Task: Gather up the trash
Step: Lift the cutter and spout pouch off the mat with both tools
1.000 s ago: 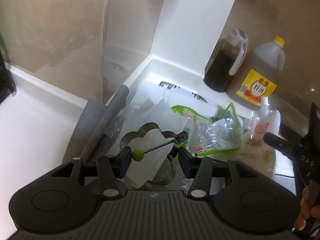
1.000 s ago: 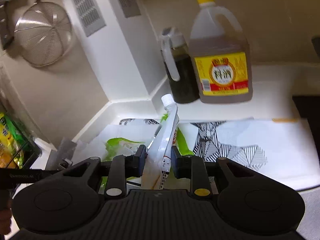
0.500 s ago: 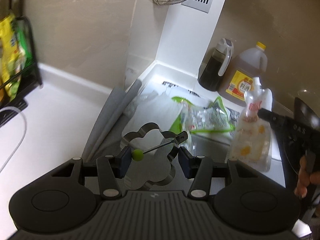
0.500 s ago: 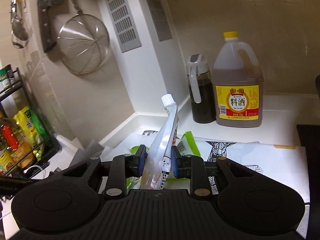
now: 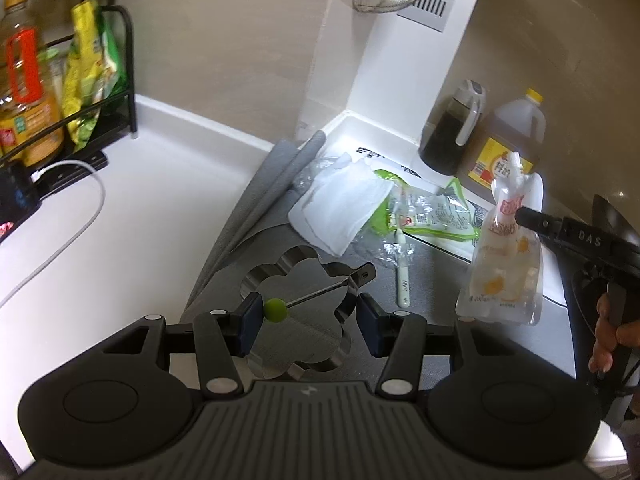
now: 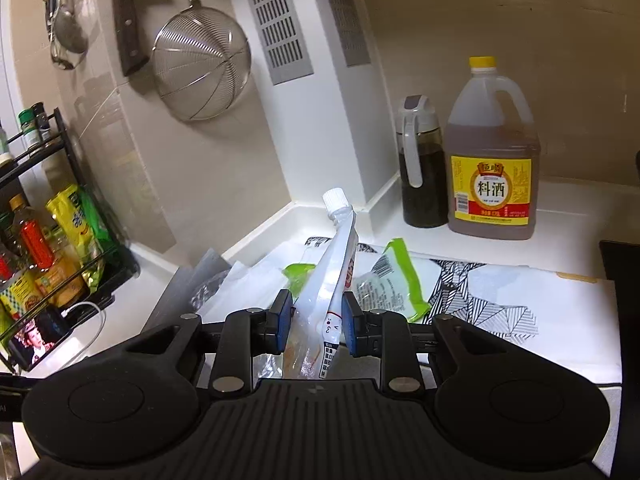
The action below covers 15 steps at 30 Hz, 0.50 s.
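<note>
A: What has changed since a second ago?

B: Both grippers have risen from the counter. The left gripper (image 5: 307,316) carried the metal flower mould (image 5: 298,320) up off the white tissue (image 5: 340,204); the right gripper (image 6: 315,322) lifted the pouch (image 6: 332,280) clear of the litter, so more of the wall shows.

A: How do the grippers stand?

B: The left one is clamped on the mould, its blue pads (image 5: 251,320) pressing the scalloped steel rim from both sides. A thin wire with a green bead (image 5: 275,310) crosses the ring. The right one is closed on the pouch at about mid-height.

A: Describe the pouch.

B: Soft clear plastic, crumpled, with a white screw cap (image 6: 335,198), red print and orange blotches. Its long axis runs nearly upright, cap up and tilted slightly away from the right camera. In the left view it hangs in the air (image 5: 506,248), above the grey mat (image 5: 256,208).

A: And around them?

B: The tissue is flat and square. Beside it lie a green-edged foil wrapper (image 5: 432,216), glossy and creased, and a slim white stick (image 5: 402,276) pointing toward the left camera. Under the wrapper is paper (image 6: 500,304) with black triangles. Farther back stand a dark oil jug (image 6: 422,168) and a yellow-capped bottle (image 6: 494,164), touching. A mesh strainer (image 6: 202,64) hangs on the wall; a black wire rack (image 5: 60,92) holds packets at left.
</note>
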{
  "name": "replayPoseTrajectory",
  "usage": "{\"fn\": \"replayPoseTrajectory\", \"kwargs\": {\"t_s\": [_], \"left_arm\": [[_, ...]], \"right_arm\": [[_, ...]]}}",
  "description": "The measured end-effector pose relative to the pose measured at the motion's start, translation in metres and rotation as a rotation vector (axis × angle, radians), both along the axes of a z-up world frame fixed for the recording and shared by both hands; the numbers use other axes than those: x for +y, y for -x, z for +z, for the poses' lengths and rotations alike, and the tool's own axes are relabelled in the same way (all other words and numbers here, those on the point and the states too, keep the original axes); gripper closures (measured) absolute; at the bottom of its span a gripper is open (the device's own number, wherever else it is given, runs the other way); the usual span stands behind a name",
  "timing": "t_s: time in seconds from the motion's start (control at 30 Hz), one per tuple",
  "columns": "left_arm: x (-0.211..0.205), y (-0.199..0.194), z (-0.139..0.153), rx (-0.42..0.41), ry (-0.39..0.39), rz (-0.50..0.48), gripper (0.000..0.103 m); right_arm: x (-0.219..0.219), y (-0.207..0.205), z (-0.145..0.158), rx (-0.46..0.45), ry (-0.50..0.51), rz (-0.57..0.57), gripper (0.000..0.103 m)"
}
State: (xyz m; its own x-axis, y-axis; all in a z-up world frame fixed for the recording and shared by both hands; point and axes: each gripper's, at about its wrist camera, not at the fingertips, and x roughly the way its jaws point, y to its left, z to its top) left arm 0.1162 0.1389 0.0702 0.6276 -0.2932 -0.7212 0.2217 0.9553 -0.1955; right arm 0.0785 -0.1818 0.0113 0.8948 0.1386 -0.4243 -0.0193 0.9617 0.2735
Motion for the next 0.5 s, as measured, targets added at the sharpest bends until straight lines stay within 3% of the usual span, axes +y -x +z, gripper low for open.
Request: {"fn": "replayPoseTrajectory", "kwargs": {"t_s": [0.5], "left_arm": [[0.008,0.024,-0.01,-0.058,-0.036,0.024,0.046]], "right_arm": [[0.01,0.021,-0.018,-0.01,-0.017,0.03,0.075]]}}
